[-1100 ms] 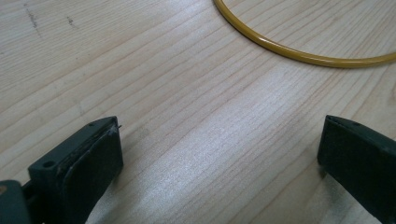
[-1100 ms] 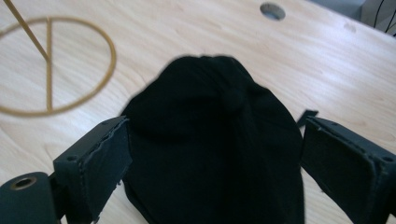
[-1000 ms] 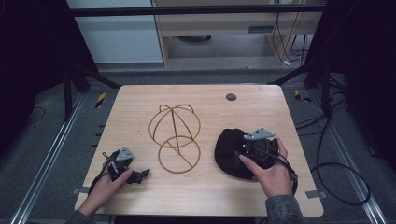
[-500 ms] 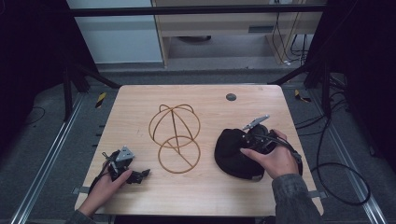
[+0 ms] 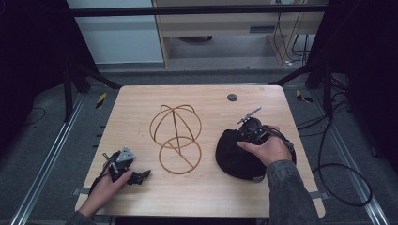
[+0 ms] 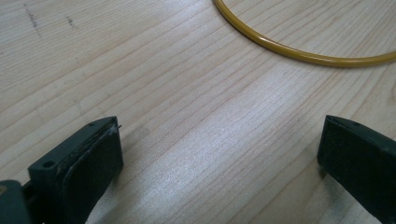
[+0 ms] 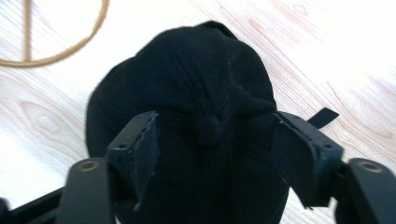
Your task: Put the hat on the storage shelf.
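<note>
Work in hand looks like getting the black cap (image 5: 239, 154) onto the wire hat stand (image 5: 176, 138); judging from the layout it's barely started, cap not lifted yet, stand bare.

Nearest the person, the left gripper (image 5: 141, 176) is resting on the table (image 5: 141, 101) at the near left corner, jaws standing wide apart with nothing between them. The left gripper view is showing bare wood between the pads and the stand's base ring (image 6: 299, 53) just ahead.

Further right, the right gripper (image 7: 212, 140) is hovering over the crown of the cap, which is lying on the table at the right, just beside the stand's base. Its jaws are straddling the top button (image 7: 208, 131); they have just been closing, cap fabric between them. Pads are looking to be at the fabric, but a firm pinch isn't evident, so I'm not calling it clamped.

Left to do: finish the pinch, lift, carry across, settle the cap over the dome.

Versus a second ago: right hand (image 5: 263, 150) is sitting further toward the table's far side and the gripper's turned, now pointing back over the crown. Left hand (image 5: 105, 185) unchanged. Cap and stand are in the same spots.

At the far edge a small dark disc (image 5: 232, 97) is sitting untouched.
</note>
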### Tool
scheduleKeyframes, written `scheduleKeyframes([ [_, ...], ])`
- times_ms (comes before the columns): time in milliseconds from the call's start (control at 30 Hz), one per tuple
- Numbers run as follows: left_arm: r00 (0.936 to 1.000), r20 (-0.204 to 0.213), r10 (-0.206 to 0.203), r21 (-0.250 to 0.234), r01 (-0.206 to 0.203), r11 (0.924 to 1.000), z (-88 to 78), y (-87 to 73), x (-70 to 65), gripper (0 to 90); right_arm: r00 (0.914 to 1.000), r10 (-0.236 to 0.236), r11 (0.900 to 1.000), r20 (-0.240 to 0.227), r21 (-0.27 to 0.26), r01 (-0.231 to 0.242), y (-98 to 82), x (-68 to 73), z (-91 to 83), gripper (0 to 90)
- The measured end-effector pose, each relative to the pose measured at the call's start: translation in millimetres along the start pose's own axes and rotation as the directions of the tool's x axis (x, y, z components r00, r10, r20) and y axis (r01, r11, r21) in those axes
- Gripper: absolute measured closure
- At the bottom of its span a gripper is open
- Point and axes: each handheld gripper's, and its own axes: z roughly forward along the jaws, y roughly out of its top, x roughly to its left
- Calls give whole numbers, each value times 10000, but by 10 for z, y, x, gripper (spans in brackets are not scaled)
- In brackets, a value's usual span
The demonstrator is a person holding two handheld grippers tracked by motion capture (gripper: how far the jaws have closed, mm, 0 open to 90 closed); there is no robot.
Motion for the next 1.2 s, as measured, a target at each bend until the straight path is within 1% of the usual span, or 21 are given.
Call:
scheduleKeyframes([
  [33,10000,-6,4,-1,-4,10000,0,0,0,0,10000,60,9999,5,149,-60,13,-14,53,373],
  [100,10000,9,4,5,-4,10000,0,0,1,0,10000,50,9998,-22,182,-50,15,-18,68,390],
  [167,10000,5,29,3,-29,10000,0,0,2,0,10000,-5,9996,-92,288,8,24,-39,116,466],
  [200,10000,5,29,3,-29,10000,0,0,2,0,10000,-5,9996,-92,288,8,24,-39,116,466],
  [233,10000,4,29,3,-29,10000,0,0,2,0,9999,-6,9994,-150,340,11,28,-51,134,533],
  [300,10000,-8,29,0,-29,10000,0,0,2,0,9998,-22,9986,-222,533,33,30,-68,155,604],
  [400,10000,6,29,3,-29,10000,0,0,2,0,9992,-11,9981,-410,622,36,34,-83,179,697],
  [467,10000,7,32,5,-32,10000,-1,0,3,0,9990,-28,9981,-456,614,56,36,-85,180,715],
  [500,10000,8,31,1,-31,10000,-1,0,3,0,9989,-79,9980,-455,618,107,39,-85,185,751],
  [600,10000,13,36,4,-36,10000,-1,0,3,0,9988,-106,9985,-479,526,132,31,-89,168,760],
  [733,10000,13,40,6,-40,10000,-1,0,3,0,9987,3,9992,-501,394,17,7,-91,113,762],
  [767,10000,12,39,5,-39,10000,-1,0,3,0,9987,-36,9996,-503,283,50,-4,-96,90,762],
  [800,10000,13,37,3,-37,10000,-1,0,3,0,9988,-2,10000,-500,12,2,-32,-98,17,763],
  [900,10000,12,37,3,-37,10000,-1,0,3,0,9986,79,9997,-520,-214,-90,-55,-93,-55,763],
  [933,10000,11,36,5,-36,10000,-1,0,3,0,9981,143,9981,-592,-597,-178,-86,-94,-158,763],
  [1033,10000,9,36,3,-36,10000,-1,0,3,0,9980,149,9944,-618,-1036,-213,-119,-91,-294,762],
  [1067,10000,9,36,3,-36,10000,-1,0,3,0,9980,149,9944,-618,-1036,-213,-119,-91,-294,762],
  [1100,10000,10,34,3,-34,10000,-1,0,3,0,9982,119,9914,-586,-1296,-195,-134,-83,-395,762],
  [1133,10000,10,34,3,-34,10000,-1,0,3,0,9984,109,9903,-563,-1379,-186,-138,-80,-432,762],
  [1167,10000,10,34,3,-34,10000,-1,0,3,0,9984,109,9903,-563,-1379,-186,-138,-80,-432,762],
  [1200,10000,10,36,2,-36,10000,-1,0,3,0,9987,89,9883,-507,-1515,-165,-142,-74,-491,762],
])
